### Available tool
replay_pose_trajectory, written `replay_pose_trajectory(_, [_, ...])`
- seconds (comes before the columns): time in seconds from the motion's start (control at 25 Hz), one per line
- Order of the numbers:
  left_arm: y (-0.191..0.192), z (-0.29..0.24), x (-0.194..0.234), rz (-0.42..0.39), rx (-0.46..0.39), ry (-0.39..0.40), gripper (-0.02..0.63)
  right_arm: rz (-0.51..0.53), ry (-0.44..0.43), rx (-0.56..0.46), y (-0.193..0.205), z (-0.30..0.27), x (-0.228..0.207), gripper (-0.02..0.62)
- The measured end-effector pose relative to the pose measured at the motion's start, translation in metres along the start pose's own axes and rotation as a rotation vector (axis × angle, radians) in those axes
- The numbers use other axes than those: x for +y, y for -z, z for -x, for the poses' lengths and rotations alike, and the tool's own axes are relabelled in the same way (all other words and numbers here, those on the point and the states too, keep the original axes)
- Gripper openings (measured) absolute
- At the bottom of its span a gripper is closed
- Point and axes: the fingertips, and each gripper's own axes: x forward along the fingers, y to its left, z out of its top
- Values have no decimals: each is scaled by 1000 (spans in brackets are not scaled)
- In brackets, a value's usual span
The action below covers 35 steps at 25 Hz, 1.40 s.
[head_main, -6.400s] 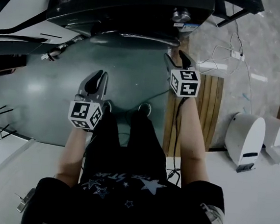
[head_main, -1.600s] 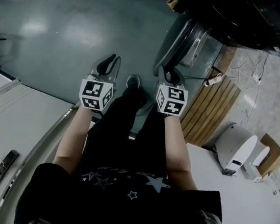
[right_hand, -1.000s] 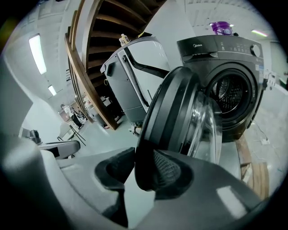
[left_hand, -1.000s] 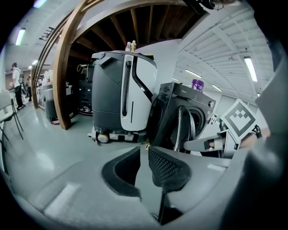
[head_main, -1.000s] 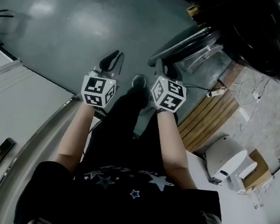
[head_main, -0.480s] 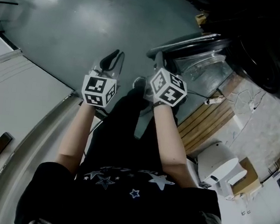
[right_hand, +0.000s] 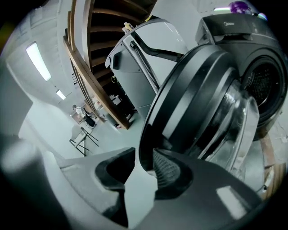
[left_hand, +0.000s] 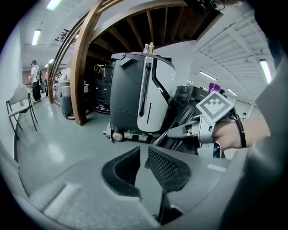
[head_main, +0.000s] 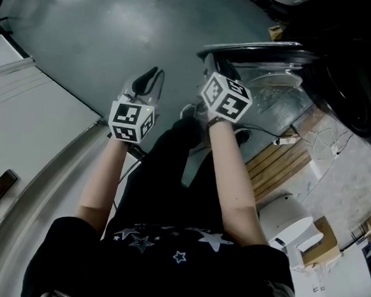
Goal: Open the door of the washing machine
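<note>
**Right gripper on the open washer door, left gripper idle**

The washer [right_hand: 254, 54] stands at the right edge of the grey floor [head_main: 86, 30], where the floor meets a strip of wooden slats [head_main: 282, 162]. Its door [right_hand: 193, 99] stands well open, out over the floor. The round black rim faces the right gripper view and the clear glass bowl bulges back toward the dark drum [right_hand: 260, 85]. In the head view the door's rim [head_main: 260, 49] shows edge-on as a dark bar just past the right cube.

The right gripper [right_hand: 144, 155] is clamped on the door's lower outer edge. The rim runs down between its two jaws, and both tips meet it. Seen from above, the right gripper [head_main: 211, 62] points down and away from the person, its tips at the near end of the rim.

The left gripper [left_hand: 141, 155] grasps nothing. Its jaws are only a slit apart, with bare floor showing through the gap. It hangs over open floor, near the right gripper on its left side and clear of the door. In the head view the left gripper [head_main: 152, 77] also tilts downward.

Beyond its jaws stand a white and grey machine [left_hand: 139, 99], a curved wooden beam [left_hand: 81, 76] and a chair [left_hand: 20, 108].
</note>
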Motion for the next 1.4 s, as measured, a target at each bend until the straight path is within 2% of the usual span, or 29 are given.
replay_pose_trajectory(0.12, [-3, 0, -2, -5, -7, 6, 67, 17, -42, 10, -4, -4, 9, 129])
replay_pose_trajectory(0.28, [-13, -2, -7, -4, -22, 25, 67, 51, -52, -1, -11, 5, 20, 129])
replay_pose_trajectory(0.6, [-44, 7, -36, -30, -23, 112, 67, 126, -21, -33, -37, 74, 20, 129])
replay_pose_trajectory(0.8, [-67, 20, -79, -87, -37, 168, 67, 169, 49, -80, -64, 136, -12, 83])
replay_pose_trajectory(0.96, [-81, 30, -119, -129, -52, 201, 67, 156, 111, -125, -82, 189, -49, 53])
replay_pose_trajectory(1.12, [-92, 45, -167, -148, -73, 225, 67, 180, 129, -143, -89, 243, -79, 16])
replay_pose_trajectory(1.4, [-113, 71, -251, -205, -135, 295, 67, 206, 179, -223, -95, 335, -118, 5])
